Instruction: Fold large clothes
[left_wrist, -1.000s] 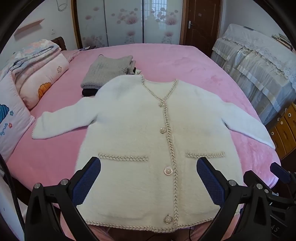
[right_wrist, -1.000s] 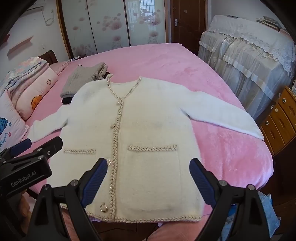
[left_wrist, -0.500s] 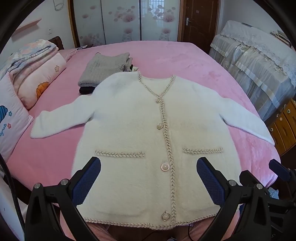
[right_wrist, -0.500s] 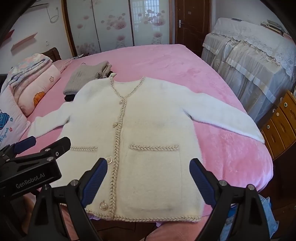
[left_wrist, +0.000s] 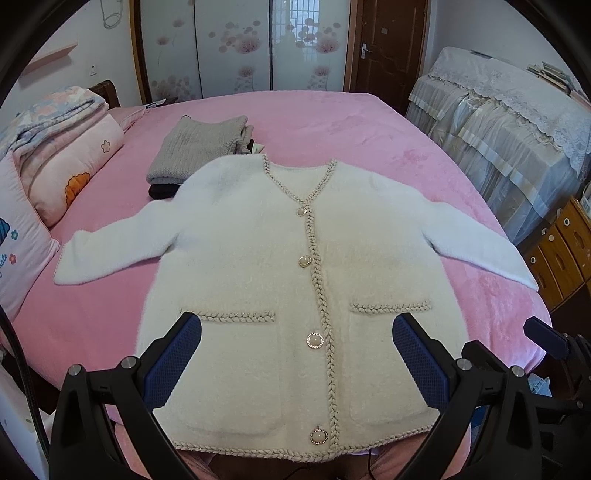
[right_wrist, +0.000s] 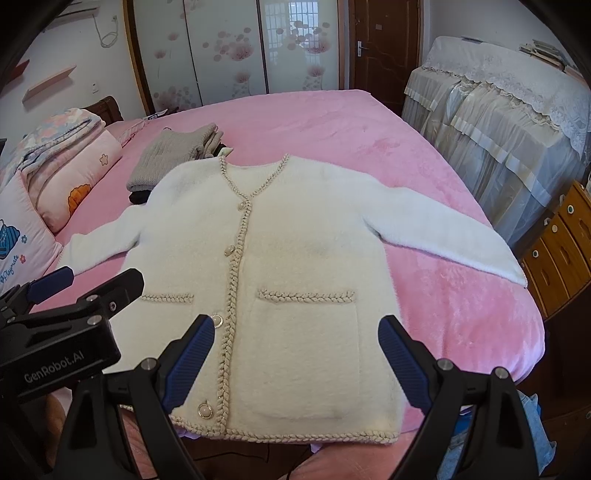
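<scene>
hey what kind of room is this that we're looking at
Most likely a home bedroom: a large bed with a pink blanket, pillows and folded quilts at its head, and a floral sliding wardrobe behind. A white cardigan lies spread flat on it.

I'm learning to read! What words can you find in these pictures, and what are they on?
"GenRobot.AI": white letters on the black body of the left tongs, seen from the right wrist.
"Playmate": blue script on the pink pillow; its last letters run into the picture's edge.
Books on the lace-covered furniture: too small to read.
Cardigan: no writing.
</scene>
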